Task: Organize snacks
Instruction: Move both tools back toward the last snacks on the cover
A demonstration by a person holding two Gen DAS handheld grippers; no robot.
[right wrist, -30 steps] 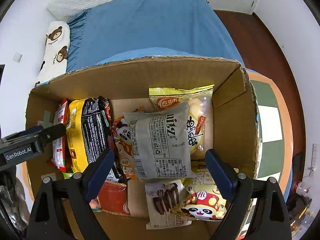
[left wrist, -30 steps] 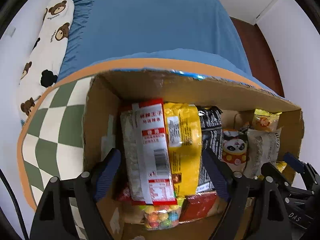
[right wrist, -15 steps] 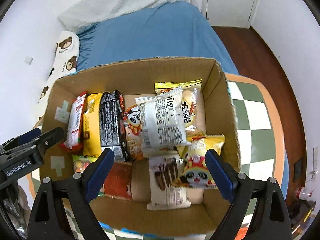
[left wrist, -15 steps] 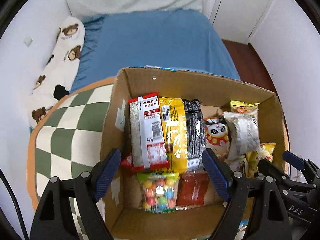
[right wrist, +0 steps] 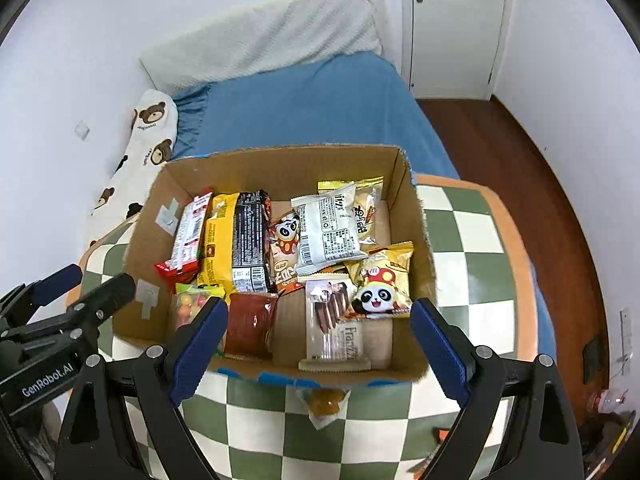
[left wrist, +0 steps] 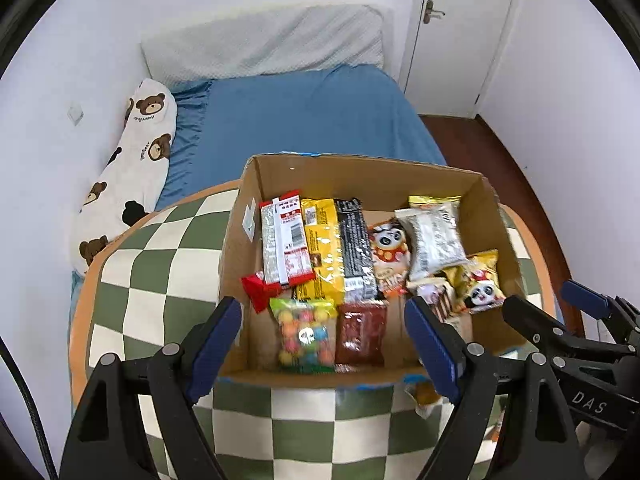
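An open cardboard box (left wrist: 360,176) (right wrist: 280,160) stands on a green-and-white checkered cushion and holds several snack packs. Among them are a red-and-white pack (left wrist: 286,240), a yellow pack (left wrist: 324,248), a black pack (right wrist: 250,240), a panda bag (right wrist: 380,284), a grey-white pack (right wrist: 328,228), a candy-ball bag (left wrist: 304,328) and a chocolate-stick pack (right wrist: 334,320). A small orange snack (right wrist: 326,400) lies on the cushion in front of the box. My left gripper (left wrist: 324,348) hangs open above the box's near left part. My right gripper (right wrist: 320,344) hangs open above its near right part. Nothing is between either pair of fingers.
The checkered cushion (left wrist: 160,272) lies on a bed with a blue sheet (left wrist: 296,120). A bear-print pillow (left wrist: 136,160) lies along the left wall. A white door (right wrist: 456,28) and wooden floor (right wrist: 532,184) are at the right. Small items lie on the floor at the lower right.
Both grippers have risen and pulled back from the box, so the whole box and the cushion around it now show. Both stayed open and empty. The snacks did not move.
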